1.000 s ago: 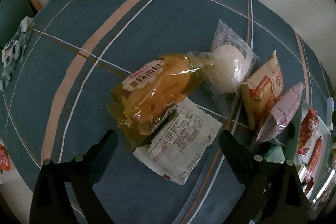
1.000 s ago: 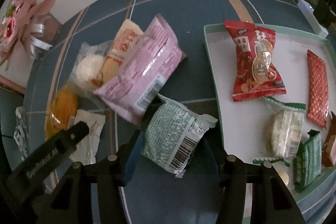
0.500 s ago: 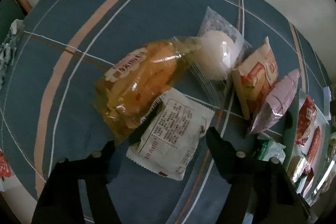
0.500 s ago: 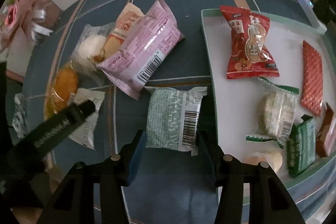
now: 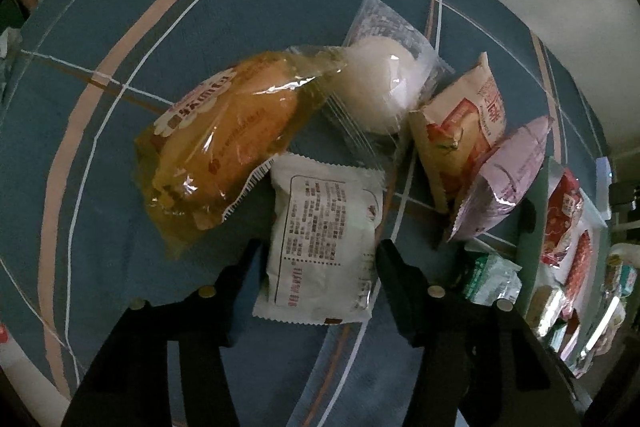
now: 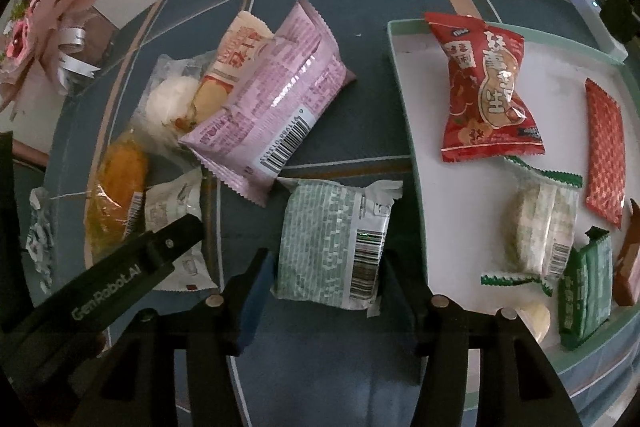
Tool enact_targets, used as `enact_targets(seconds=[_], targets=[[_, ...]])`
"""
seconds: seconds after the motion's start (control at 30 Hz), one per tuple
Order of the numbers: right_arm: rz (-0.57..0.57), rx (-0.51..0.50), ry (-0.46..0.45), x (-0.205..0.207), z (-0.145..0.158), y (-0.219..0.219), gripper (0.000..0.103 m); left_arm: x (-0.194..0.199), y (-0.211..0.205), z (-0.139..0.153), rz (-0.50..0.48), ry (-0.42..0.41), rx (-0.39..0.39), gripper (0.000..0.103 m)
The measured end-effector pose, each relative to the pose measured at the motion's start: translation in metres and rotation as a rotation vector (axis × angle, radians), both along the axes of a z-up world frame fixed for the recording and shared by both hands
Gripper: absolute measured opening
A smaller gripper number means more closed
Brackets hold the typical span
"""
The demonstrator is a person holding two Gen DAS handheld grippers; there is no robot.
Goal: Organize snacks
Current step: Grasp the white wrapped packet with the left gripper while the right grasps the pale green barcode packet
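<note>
The white snack packet (image 5: pixel 324 239), light, soft and slippery, lay on the counter (image 5: pixel 200 7) at 5 o'clock of the orange bread bag (image 5: pixel 224 143), the left gripper (image 5: pixel 318 259) fingers just closing onto its sides, best pinched mid-body.

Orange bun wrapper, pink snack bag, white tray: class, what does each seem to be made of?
Orange bun wrapper: thin see-through plastic film, glossy; it crinkles and glints. Pink snack bag: probably opaque plastic or foil laminate, satin sheen, crimped zigzag ends. White tray with green rim: looks like rigid plastic, smooth and matte, though coated metal is possible.
</note>
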State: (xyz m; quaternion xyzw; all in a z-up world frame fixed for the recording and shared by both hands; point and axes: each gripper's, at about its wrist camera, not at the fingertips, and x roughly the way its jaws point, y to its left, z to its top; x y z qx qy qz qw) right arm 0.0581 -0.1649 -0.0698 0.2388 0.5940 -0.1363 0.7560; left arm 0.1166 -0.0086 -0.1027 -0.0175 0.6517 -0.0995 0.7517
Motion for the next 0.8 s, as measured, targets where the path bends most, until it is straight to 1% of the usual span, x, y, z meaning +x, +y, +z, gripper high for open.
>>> enact_targets(seconds=[0.1, 0.13, 0.33, 0.5, 0.7, 0.8], targets=[[0.016, -0.030, 0.011, 0.002, -0.005, 0.007, 0.059, 0.002, -0.005, -0.001, -0.012, -0.009, 0.024, 0.059], [0.018, -0.047, 0.018, 0.002, -0.003, 0.015, 0.059, 0.003, -0.008, -0.003, -0.014, -0.012, 0.030, 0.059], [0.038, -0.080, 0.034, 0.007, -0.015, 0.029, 0.059, 0.001, -0.023, -0.003, -0.022, -0.032, 0.060, 0.059], [0.089, -0.164, 0.052, 0.011, -0.028, 0.044, 0.059, 0.001, -0.030, -0.008, -0.032, -0.047, 0.083, 0.059], [0.113, -0.204, 0.054, 0.013, -0.033, 0.059, 0.059, 0.002, -0.041, -0.007, -0.051, -0.070, 0.121, 0.059], [0.115, -0.207, 0.052, 0.011, -0.034, 0.067, 0.060, 0.002, -0.046, -0.007, -0.058, -0.079, 0.133, 0.059]])
